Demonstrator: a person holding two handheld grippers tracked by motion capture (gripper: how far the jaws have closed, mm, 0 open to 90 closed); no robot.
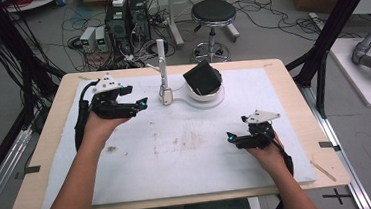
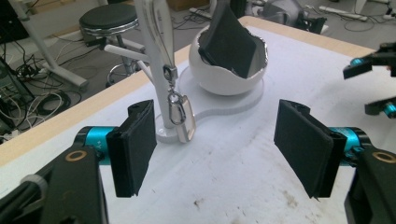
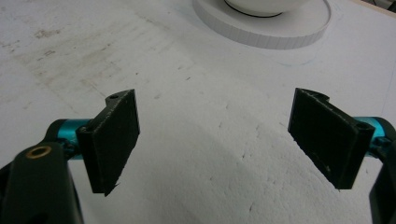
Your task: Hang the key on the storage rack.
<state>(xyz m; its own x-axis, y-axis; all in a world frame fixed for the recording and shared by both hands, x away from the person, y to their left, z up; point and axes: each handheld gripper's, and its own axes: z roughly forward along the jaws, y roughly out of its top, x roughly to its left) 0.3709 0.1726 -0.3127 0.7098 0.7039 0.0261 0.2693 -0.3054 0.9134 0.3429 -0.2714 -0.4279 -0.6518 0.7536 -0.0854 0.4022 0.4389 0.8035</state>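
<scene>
A white stand (image 1: 161, 61) rises from a flat white base (image 1: 208, 98) at the back middle of the mat. A metal clip with a clear tag (image 2: 180, 119) hangs from the post (image 2: 156, 42). Beside it on the base sits a white bowl (image 2: 229, 77) holding a tilted black block (image 2: 229, 39). My left gripper (image 1: 135, 96) is just left of the stand, open and empty, its jaws (image 2: 219, 149) pointing at the clip and tag. My right gripper (image 1: 238, 128) rests open and empty at the front right, its jaws (image 3: 219, 140) over bare mat, with the base's rim (image 3: 266, 35) ahead.
A white foam mat (image 1: 177, 155) with faint brown stains covers the wooden table (image 1: 293, 91). Behind the table stand a black stool (image 1: 213, 14), computer boxes (image 1: 126, 19) and loose cables on the floor. Black frame posts (image 1: 333, 27) flank the table.
</scene>
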